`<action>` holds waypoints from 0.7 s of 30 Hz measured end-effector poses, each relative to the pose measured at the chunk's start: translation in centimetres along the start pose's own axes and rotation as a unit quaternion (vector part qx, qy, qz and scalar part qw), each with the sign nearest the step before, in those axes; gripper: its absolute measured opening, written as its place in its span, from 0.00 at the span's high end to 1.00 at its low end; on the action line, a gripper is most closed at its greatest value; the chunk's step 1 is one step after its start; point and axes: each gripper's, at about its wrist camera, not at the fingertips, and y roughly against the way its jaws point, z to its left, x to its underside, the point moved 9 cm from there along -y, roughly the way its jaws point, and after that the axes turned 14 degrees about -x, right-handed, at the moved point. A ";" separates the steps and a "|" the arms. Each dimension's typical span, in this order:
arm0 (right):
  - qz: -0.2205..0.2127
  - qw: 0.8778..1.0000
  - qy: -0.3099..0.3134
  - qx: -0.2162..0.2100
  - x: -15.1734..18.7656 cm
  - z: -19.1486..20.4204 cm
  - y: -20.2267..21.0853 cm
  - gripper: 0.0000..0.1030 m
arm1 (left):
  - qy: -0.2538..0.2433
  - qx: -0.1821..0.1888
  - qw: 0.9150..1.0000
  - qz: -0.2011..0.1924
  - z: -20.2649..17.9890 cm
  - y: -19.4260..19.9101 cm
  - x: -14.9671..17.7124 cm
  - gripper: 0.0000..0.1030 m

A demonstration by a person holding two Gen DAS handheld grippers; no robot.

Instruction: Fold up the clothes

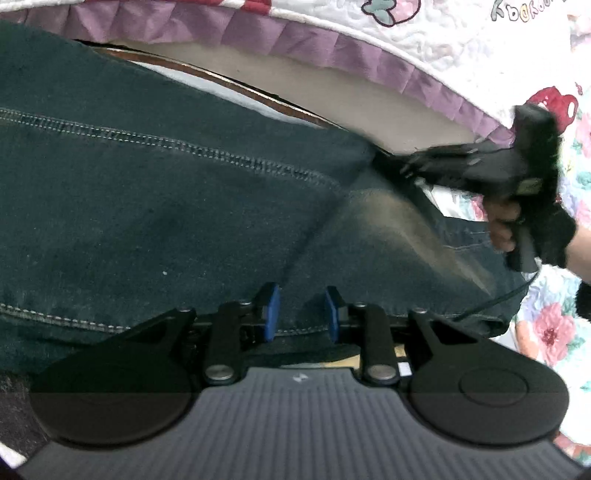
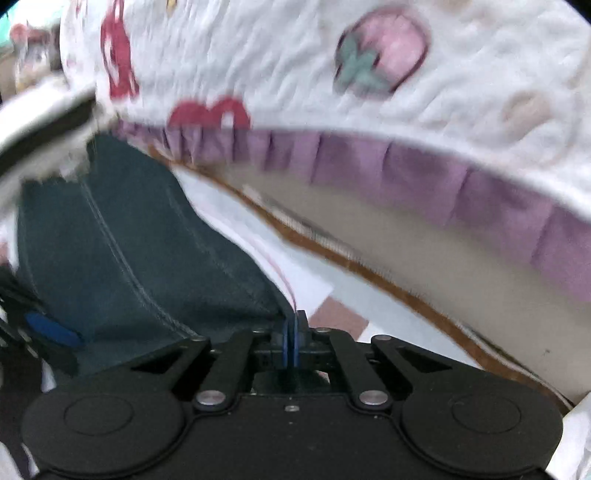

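Dark blue jeans [image 1: 155, 206] with pale stitched seams fill the left wrist view, spread flat. My left gripper [image 1: 302, 314] sits at their near edge, its blue pads [image 1: 271, 314] a little apart with a thick fold of denim between them. My right gripper [image 1: 391, 162] comes in from the right, held by a hand in a black glove [image 1: 554, 236], and its tips meet the jeans' far right corner. In the blurred right wrist view the right gripper [image 2: 294, 325] has its pads pressed together, and the jeans [image 2: 147, 251] run up to them at their edge.
A white quilt with strawberry prints [image 1: 443, 33] and a purple frill [image 1: 295, 40] hangs over the far side. Below it run a beige panel [image 1: 332, 96] and brown trim [image 2: 369, 273]. A floral sheet [image 1: 550, 325] lies at the right.
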 end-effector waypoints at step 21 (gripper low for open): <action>-0.186 0.941 -0.275 0.068 6.3 -9.3 14.3 0.63 | 0.112 -0.030 0.993 0.008 5.8 2.8 0.0 0.73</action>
